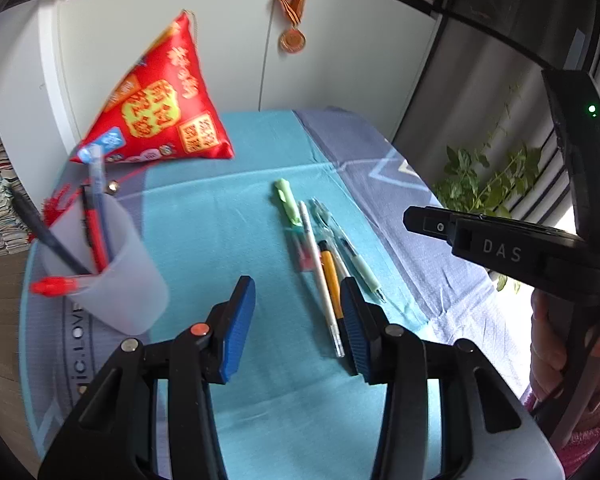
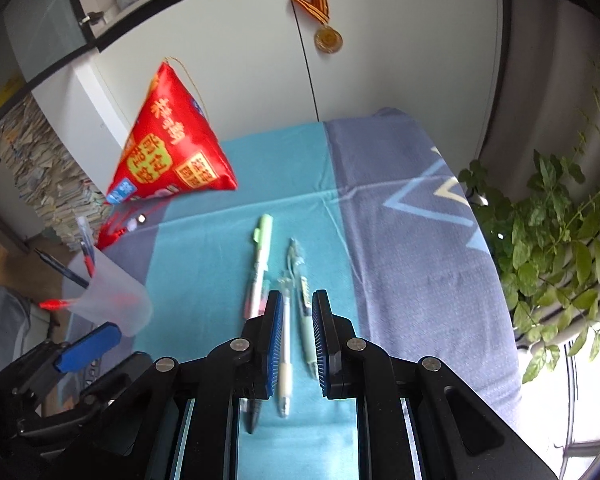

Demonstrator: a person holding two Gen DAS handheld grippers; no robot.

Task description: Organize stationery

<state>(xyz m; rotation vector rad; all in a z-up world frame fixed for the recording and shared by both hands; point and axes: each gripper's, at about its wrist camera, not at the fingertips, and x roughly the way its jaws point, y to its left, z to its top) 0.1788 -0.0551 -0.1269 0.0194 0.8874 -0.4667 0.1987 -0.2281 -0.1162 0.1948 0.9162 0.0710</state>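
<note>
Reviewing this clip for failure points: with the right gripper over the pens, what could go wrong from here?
The right gripper is open over two pens at once, the white pen and the green-grip pen, so closing may pinch both or neither cleanly. The pens lie packed side by side, so neighbours may roll. The cup leans, pens sticking out, and may tip on insertion.

My tongs (image 1: 298,324) are black with ribbed blue pads (image 1: 238,328). The surface (image 1: 228,208) wears a teal cloth banded grey-blue, with pale line motifs. The cup (image 1: 112,280) is frosted white, holding red, blue and dark pens. The pouch (image 1: 156,108) is red with yellow print. Loose pens (image 1: 324,256): pale green, white, orange, clear. The medal (image 2: 329,40) is gold on an orange-and-black striped ribbon.
</note>
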